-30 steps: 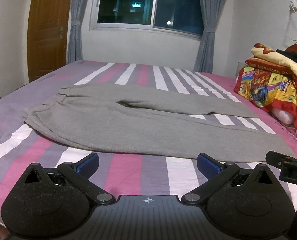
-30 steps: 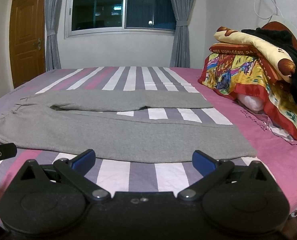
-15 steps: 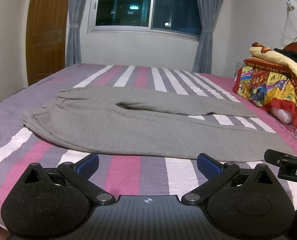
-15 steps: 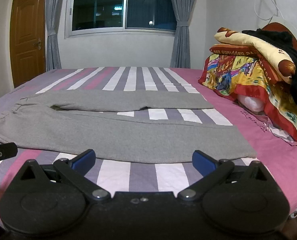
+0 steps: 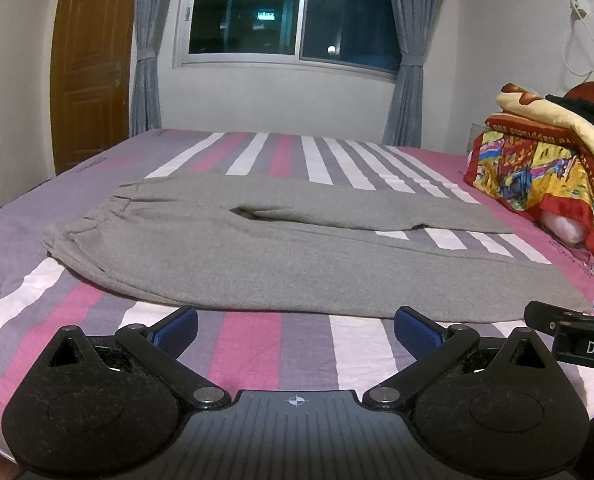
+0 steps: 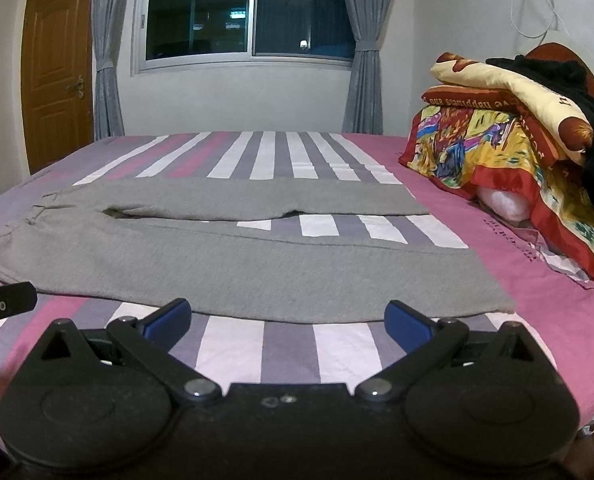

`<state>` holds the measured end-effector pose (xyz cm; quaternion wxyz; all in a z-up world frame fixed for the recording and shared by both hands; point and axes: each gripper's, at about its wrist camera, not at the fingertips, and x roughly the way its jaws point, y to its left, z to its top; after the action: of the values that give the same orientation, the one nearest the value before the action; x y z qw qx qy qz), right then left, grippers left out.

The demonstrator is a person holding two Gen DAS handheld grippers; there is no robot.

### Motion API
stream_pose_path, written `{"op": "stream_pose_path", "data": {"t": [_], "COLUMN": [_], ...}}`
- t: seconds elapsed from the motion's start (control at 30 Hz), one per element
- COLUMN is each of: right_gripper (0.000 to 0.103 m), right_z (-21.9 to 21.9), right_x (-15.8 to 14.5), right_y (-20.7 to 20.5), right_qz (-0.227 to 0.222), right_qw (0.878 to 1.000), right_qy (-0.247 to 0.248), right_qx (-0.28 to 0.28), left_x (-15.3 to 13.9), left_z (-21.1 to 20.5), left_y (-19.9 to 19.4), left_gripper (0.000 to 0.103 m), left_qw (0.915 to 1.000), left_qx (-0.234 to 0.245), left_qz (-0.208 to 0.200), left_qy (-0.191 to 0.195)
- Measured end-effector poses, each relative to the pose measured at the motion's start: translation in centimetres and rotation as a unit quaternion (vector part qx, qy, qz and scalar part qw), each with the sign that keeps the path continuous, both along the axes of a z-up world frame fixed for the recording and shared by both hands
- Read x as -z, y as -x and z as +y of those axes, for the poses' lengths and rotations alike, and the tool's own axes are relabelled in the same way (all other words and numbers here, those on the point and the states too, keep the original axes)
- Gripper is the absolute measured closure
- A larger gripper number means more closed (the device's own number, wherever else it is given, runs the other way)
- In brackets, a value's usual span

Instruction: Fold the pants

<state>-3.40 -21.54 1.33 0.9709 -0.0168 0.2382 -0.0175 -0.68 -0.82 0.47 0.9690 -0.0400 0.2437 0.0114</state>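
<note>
Blue pads: each pair of tongs carries two — the left gripper (image 5: 295,330) and the right gripper (image 6: 287,320) both stand spread wide with nothing between the fingers.
Tongs' position: both hang over the near edge of the bed (image 5: 253,344), just short of the cloth; the right one's tip shows at the edge of the left view, and the reverse.
Pants: one grey pair (image 5: 265,256) lies flat across the striped sheet, waistband to the left, cuffs to the right, two legs parted in a narrow V with stripes showing between them.
Near leg: its long edge lies just beyond both sets of fingers, not touched.
In the way: nothing lies between the tongs and the pants.
Right side: one heap of bedding (image 6: 513,152) — a bright patterned blanket, a cream one on top, a black garment (image 6: 577,120) draped over it — well apart from the cuffs.
Far wall: one dark window (image 6: 249,12), two grey curtains.
Left: one wooden door (image 6: 57,76), shut.
</note>
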Motion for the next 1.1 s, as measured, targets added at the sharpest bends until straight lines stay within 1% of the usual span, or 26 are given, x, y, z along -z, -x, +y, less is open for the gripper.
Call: {"op": "stream_pose_path", "data": {"t": [0.63,0.8,0.9,0.93,0.97,1.0,1.07,1.1], "right_gripper": [0.001,0.001,0.001,0.001,0.0,0.0,0.0,0.0], "right_z": [-0.1,-0.2,-0.5,-0.7,-1.0,-1.1,-1.3,-1.4], "right_x": [0.1,0.3,0.2,0.0,-0.3,-0.7,-1.7,-2.2], "right_y": [0.0,-0.2,-0.6,-0.8,-1.0,-1.3,-2.2,-3.0], "right_qz": [0.004,0.006,0.005,0.002,-0.003,-0.012,-0.031,-0.035], "right_qw": [1.0,1.0,1.0,1.0,0.999,0.999,0.999,0.998], "right_qy": [-0.002,-0.004,-0.011,-0.016,-0.021,-0.021,-0.018,-0.02], "right_qx": [-0.002,-0.007,-0.019,-0.026,-0.034,-0.038,-0.038,-0.045], "left_x": [0.0,-0.2,-0.6,-0.6,-0.6,-0.5,-1.0,-1.5], "left_z": [-0.1,0.2,0.9,1.2,1.9,2.0,2.4,2.3], "left_y": [0.1,-0.3,-1.2,-1.8,-3.0,-3.7,-5.2,-5.8], "left_gripper": [0.0,0.0,0.0,0.0,0.0,0.0,0.0,0.0], "left_qw": [1.0,1.0,0.9998,0.9995,0.9985,0.9981,0.998,0.9985], "left_qx": [-0.001,0.004,-0.005,-0.005,-0.004,-0.002,0.021,0.021], "left_qz": [-0.002,0.004,0.005,0.016,0.039,0.047,0.045,0.036], "left_qy": [-0.005,0.004,0.016,0.026,0.038,0.04,0.039,0.036]}}
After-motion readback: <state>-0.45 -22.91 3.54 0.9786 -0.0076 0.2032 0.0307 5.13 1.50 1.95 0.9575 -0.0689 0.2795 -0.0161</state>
